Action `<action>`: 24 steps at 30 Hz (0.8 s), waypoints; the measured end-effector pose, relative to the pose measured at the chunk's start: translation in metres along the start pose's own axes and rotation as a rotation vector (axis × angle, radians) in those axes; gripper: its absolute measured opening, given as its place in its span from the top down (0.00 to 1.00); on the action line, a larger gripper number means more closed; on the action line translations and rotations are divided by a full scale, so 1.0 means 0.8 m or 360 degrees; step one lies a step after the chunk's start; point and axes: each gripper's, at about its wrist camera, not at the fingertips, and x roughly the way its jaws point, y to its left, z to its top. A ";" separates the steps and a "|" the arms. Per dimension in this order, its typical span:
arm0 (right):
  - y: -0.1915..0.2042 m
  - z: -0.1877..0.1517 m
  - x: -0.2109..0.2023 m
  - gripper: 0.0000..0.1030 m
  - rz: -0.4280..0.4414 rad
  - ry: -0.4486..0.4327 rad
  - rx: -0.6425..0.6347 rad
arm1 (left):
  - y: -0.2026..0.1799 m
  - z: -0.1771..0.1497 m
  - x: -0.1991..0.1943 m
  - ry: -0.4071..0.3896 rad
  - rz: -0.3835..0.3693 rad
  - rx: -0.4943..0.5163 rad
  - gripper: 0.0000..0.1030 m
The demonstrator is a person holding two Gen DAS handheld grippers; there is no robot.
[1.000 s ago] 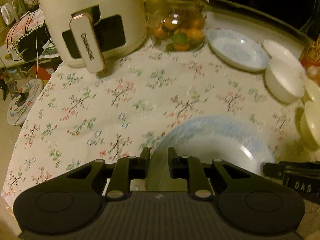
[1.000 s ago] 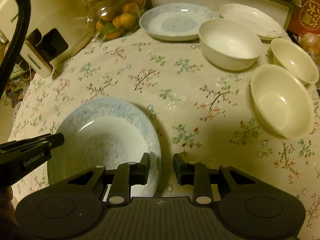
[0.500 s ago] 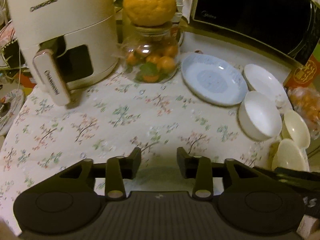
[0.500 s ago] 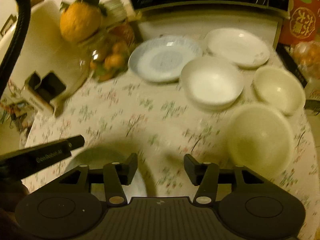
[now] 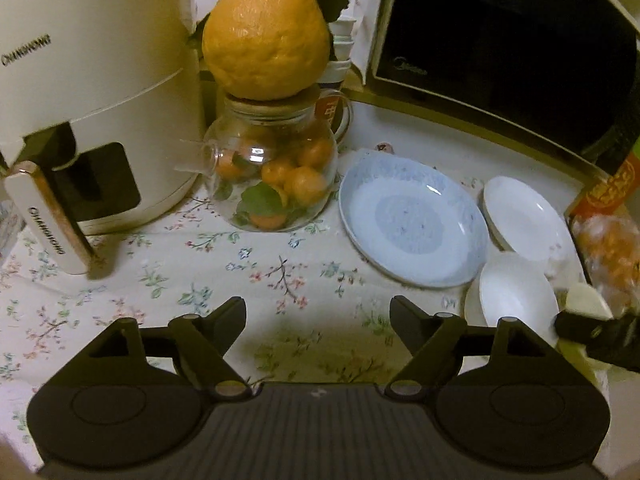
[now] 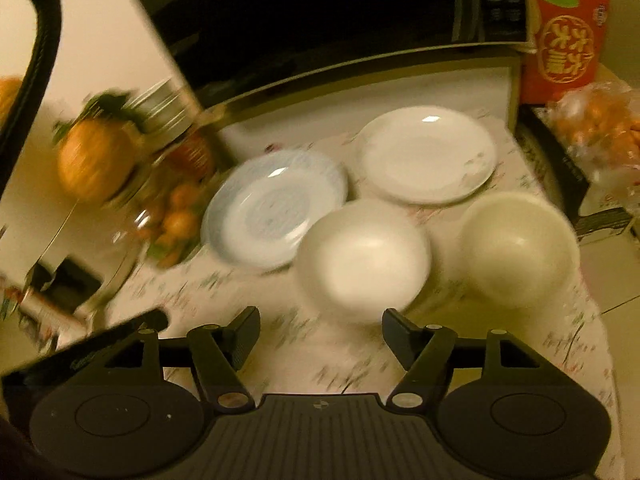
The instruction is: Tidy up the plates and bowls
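Note:
A pale blue plate (image 5: 412, 220) lies on the floral tablecloth, also in the right wrist view (image 6: 272, 208). A white plate (image 5: 524, 220) (image 6: 426, 154) lies beside it, to its right. A white bowl (image 5: 516, 296) (image 6: 362, 260) sits in front of them. A cream bowl (image 6: 518, 252) stands to its right. My left gripper (image 5: 318, 320) is open and empty above the cloth. My right gripper (image 6: 320, 334) is open and empty just in front of the white bowl. The right wrist view is blurred.
A white air fryer (image 5: 88, 112) stands at the left. A glass jar of small oranges (image 5: 276, 176) with a big citrus fruit (image 5: 266, 38) on top is beside it. A black microwave (image 5: 508, 48) is at the back. A red carton (image 6: 564, 28) and a bagged fruit pack (image 6: 600, 136) are at the right.
Both grippers have opened wide and moved away from me toward the back of the table. The near blue plate has dropped out of both views.

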 end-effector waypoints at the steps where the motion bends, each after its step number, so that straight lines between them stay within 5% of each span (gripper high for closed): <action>1: -0.009 0.007 0.002 0.36 -0.0009 -0.0018 0.0047 | 0.001 0.004 0.007 0.0010 -0.0011 -0.0027 0.25; 11: -0.038 0.079 0.039 0.45 0.0213 -0.0149 0.0287 | 0.005 0.036 0.062 0.0021 -0.0051 -0.0209 0.30; 24: -0.024 0.103 0.120 0.56 0.0199 0.0013 0.0228 | 0.000 0.043 0.105 0.0077 -0.0057 -0.0231 0.48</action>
